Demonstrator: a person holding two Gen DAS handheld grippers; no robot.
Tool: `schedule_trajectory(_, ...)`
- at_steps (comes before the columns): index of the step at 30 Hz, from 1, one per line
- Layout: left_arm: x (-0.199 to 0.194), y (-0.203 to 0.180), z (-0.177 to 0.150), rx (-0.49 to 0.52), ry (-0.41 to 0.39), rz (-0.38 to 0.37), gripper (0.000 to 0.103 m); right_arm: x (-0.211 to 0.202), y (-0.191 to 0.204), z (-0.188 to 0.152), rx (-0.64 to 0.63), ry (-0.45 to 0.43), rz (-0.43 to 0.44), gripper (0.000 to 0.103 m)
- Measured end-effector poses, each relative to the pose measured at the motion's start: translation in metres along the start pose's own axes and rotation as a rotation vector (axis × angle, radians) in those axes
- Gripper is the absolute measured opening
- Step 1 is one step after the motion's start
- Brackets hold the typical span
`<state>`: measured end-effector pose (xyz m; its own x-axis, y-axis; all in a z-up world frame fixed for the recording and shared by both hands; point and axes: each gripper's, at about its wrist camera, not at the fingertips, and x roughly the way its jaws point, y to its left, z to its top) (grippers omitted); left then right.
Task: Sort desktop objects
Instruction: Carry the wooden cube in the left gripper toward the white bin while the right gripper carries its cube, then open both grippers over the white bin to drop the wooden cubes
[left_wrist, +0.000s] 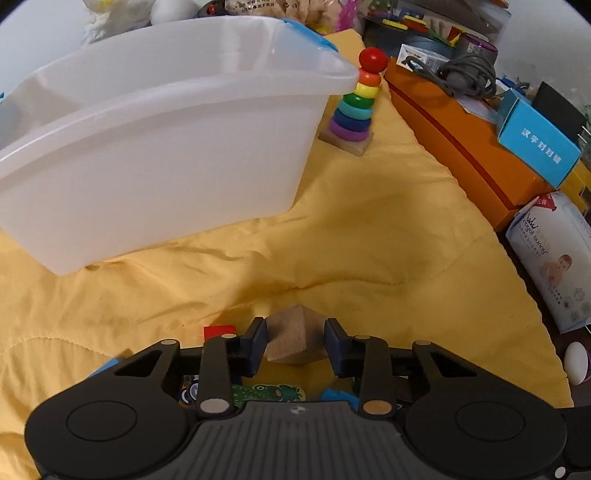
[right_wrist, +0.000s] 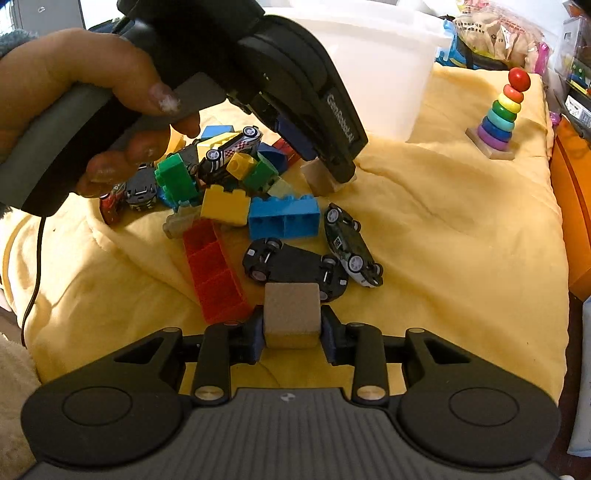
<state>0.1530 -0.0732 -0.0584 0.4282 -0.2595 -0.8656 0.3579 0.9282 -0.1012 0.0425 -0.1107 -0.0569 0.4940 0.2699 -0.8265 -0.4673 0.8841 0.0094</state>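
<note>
Right gripper (right_wrist: 291, 332) pinching wooden cube (right_wrist: 291, 314) just above yellow cloth (right_wrist: 461, 240) | left gripper (left_wrist: 295, 341) around tilted wooden block (left_wrist: 293, 338), contact unclear | step: grasp-and-lift | next: likely carry to white bin (left_wrist: 166, 147) beyond.
</note>
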Motion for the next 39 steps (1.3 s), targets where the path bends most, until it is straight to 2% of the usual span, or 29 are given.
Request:
schedule_trajectory(3,-0.002,-0.003,0.001,0.026,-0.034,0.017,0.045,0.001,0.001,0.001,-0.001,-0.001,-0.004,0.036)
schedule_trajectory(6,-0.002,0.001,0.004,-0.006,-0.044,0.024,0.048,0.001,0.001,0.001,0.001,-0.002,-0.008,0.036)
schedule_trajectory(9,0.009,0.000,0.005,-0.009,-0.003,-0.013,0.048,0.001,0.000,0.001,0.007,-0.004,-0.008,0.036)
schedule_trajectory(11,0.021,0.002,0.004,-0.014,0.031,-0.027,0.036,0.001,0.000,0.001,0.007,-0.006,-0.009,0.037)
schedule_trajectory(14,0.019,0.006,0.000,-0.034,0.011,-0.044,0.032,0.001,-0.001,0.000,0.013,-0.013,-0.010,0.037)
schedule_trajectory(16,0.012,0.007,-0.003,-0.028,0.004,-0.056,0.032,0.001,-0.001,-0.001,0.010,-0.015,-0.004,0.033)
schedule_trajectory(19,-0.011,0.010,-0.008,0.015,-0.037,-0.055,0.032,-0.001,0.000,0.003,0.001,0.003,-0.010,0.032)
schedule_trajectory(23,-0.051,0.025,0.006,-0.015,-0.113,-0.082,0.032,-0.012,-0.004,0.015,-0.005,-0.021,-0.036,0.032)
schedule_trajectory(29,-0.118,0.063,0.056,-0.057,-0.315,-0.019,0.032,-0.040,-0.018,0.082,-0.045,-0.206,-0.091,0.032)
schedule_trajectory(33,-0.143,0.086,0.098,-0.052,-0.439,0.102,0.032,-0.053,-0.046,0.149,0.029,-0.347,-0.090,0.032)
schedule_trajectory(37,-0.127,0.114,0.134,-0.101,-0.455,0.143,0.032,-0.049,-0.065,0.210,0.085,-0.451,-0.138,0.033)
schedule_trajectory(39,-0.109,0.117,0.141,-0.100,-0.422,0.186,0.032,-0.034,-0.076,0.236,0.152,-0.441,-0.111,0.033)
